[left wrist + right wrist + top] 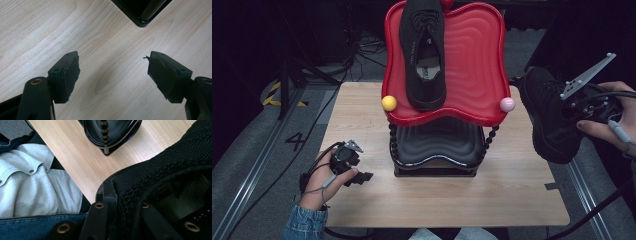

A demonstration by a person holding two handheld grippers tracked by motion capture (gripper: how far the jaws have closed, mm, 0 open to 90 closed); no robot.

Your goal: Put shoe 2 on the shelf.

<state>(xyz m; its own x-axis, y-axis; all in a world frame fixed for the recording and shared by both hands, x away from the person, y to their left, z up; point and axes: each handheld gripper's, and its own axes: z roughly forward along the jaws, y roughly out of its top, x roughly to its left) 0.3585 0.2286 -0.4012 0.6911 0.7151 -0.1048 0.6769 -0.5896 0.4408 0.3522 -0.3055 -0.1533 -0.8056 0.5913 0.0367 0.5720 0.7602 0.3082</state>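
Gripping the black shoe (548, 120) by its collar, our right gripper (126, 202) holds it clear of the table, right of the red tray (472, 65). Its knit upper looks soft and light, so we judge the firmer collar edge the best hold. Another shoe (424, 50) lies on that tray. Left of it, our left gripper (113, 72) rests open, empty.

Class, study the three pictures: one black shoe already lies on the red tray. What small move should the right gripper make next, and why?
Probably carry the black shoe leftward and up over the red top tray. The right gripper is shut on the shoe's collar and holds it in the air beside the table's right edge, while the other shoe occupies the tray's left half, leaving the right half bare.
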